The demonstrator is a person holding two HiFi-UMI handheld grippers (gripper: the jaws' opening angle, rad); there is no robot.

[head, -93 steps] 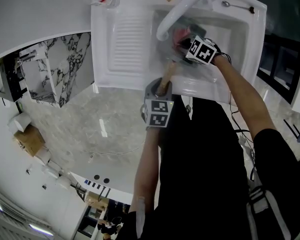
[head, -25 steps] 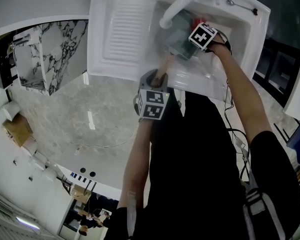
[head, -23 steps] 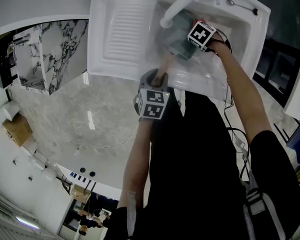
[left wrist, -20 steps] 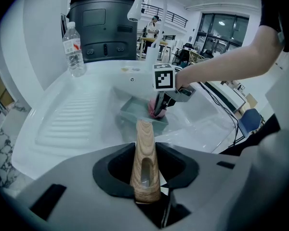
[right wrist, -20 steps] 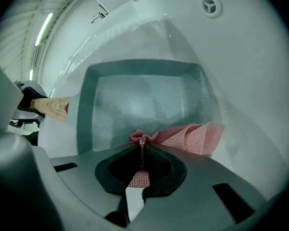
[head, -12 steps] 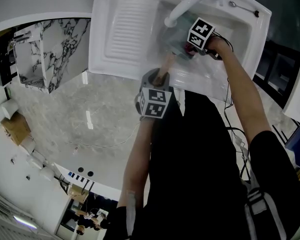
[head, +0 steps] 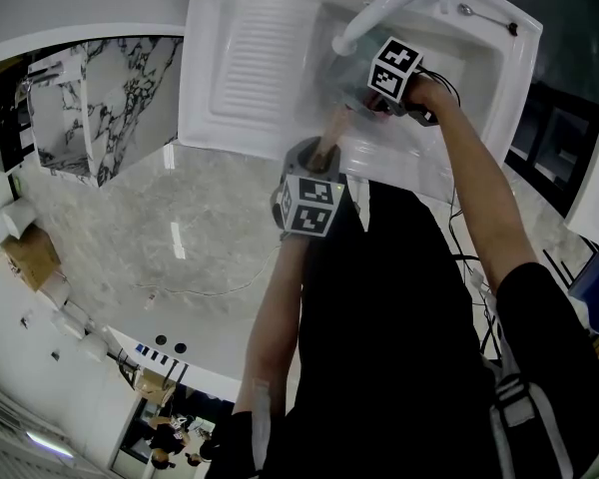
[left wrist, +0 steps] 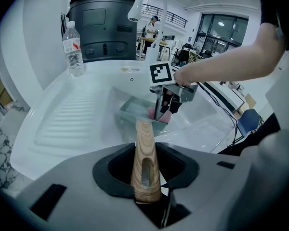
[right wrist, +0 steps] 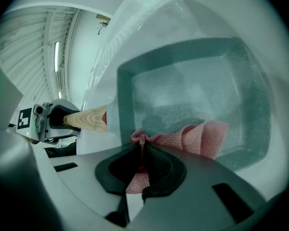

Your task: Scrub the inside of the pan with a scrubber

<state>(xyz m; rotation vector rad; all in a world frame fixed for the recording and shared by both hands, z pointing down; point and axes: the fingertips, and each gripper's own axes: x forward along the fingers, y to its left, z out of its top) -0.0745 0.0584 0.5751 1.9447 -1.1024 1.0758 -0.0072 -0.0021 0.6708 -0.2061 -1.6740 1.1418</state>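
A square grey-green pan (right wrist: 197, 85) sits in the white sink (head: 479, 43), under the tap. Its wooden handle (left wrist: 144, 165) runs back to my left gripper (left wrist: 144, 177), which is shut on it near the sink's front rim. In the head view that left gripper (head: 314, 168) is at the sink's front edge. My right gripper (right wrist: 140, 146) is shut on a pink mesh scrubber (right wrist: 197, 136), whose free end lies on the pan's inner floor by the near wall. From the left gripper view the right gripper (left wrist: 164, 110) reaches down into the pan (left wrist: 135, 110).
A ribbed draining board (head: 255, 48) lies left of the basin, and a water bottle (left wrist: 73, 49) stands at the sink's back left. The white tap spout (head: 384, 8) arches over the pan. A spoon (head: 484, 15) rests on the far rim. Marble counter (head: 190, 238) is in front.
The right gripper with the scrubber has slid left and toward the pan's near side. The left gripper keeps its hold on the handle in the same place.
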